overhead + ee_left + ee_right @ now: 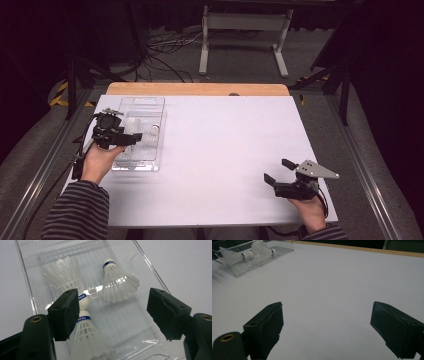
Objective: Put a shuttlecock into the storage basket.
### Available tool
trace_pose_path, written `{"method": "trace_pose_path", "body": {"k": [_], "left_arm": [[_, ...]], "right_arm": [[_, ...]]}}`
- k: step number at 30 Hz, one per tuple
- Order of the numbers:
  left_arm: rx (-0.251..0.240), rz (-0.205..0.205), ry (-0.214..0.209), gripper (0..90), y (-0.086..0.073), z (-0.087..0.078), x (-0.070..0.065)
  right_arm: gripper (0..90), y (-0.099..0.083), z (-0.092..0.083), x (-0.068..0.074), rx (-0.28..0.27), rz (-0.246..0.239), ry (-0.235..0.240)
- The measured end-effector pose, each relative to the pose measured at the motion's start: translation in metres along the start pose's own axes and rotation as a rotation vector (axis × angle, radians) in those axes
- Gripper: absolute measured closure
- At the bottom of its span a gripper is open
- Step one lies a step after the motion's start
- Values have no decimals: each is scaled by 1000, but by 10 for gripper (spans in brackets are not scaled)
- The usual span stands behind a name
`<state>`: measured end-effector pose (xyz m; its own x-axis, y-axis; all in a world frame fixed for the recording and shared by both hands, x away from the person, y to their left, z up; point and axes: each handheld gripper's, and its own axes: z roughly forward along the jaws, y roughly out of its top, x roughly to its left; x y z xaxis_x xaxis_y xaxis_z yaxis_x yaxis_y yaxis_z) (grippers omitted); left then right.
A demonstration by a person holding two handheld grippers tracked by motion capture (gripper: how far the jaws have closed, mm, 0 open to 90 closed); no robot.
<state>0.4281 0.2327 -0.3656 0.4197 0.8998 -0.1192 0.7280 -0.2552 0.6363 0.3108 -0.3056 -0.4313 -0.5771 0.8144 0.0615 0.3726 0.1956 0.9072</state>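
Shuttlecocks, three of them, lie in a clear plastic tray [27, 293] at the left side of the white table [225, 150]: one near shuttlecock [88, 340] with its cork pointing away, a second [66, 273] lying cork-to-cork with it, and a third [117, 282] off to the side, cork toward the far end. Left gripper [131, 139] hangs over the tray with its jaws wide apart and nothing between the pads; in the left gripper view the near cork sits right beside the left-hand jaw, partly behind it. Right gripper [280, 171] rests low near the table's right front edge, well apart from the tray, jaws spread too, bare table ahead of it. Likely step is a reach for one shuttlecock, not yet gripped. Risks from here: the two corks touch or nearly touch, so closing there could catch both or knock the second one aside. Feather skirts look thin and springy, so a pinch on the skirt instead of the cork could crush it or let it slip out. Tray looks light with low walls, and nothing is holding it, so a jaw catching the rim could shove or tip it. Coming down off-centre could also roll the near shuttlecock away.
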Motion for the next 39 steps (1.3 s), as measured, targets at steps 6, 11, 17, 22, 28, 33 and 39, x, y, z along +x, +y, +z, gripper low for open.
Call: {"method": "trace_pose_path", "body": {"k": [6,11,17,22,28,33,39], "left_arm": [[-7,18,1,270,-5,-4,-3],[-21,21,-4,269,-8,-8,-3],[-33,23,-8,269,-12,-11,-4],[-41,31,-17,268,-14,-14,-5],[-51,41,-20,265,-18,-17,-6],[-58,35,-26,264,-21,-19,-6],[-66,40,-28,261,-24,-21,-5]], "right_arm": [[119,0,0,1,4,-4,2],[119,0,0,1,4,-4,1],[119,0,0,1,5,-4,0],[119,0,0,1,4,-6,0],[119,0,0,0,3,-5,0],[119,0,0,0,3,-5,-1],[119,0,0,1,2,-5,-2]]}}
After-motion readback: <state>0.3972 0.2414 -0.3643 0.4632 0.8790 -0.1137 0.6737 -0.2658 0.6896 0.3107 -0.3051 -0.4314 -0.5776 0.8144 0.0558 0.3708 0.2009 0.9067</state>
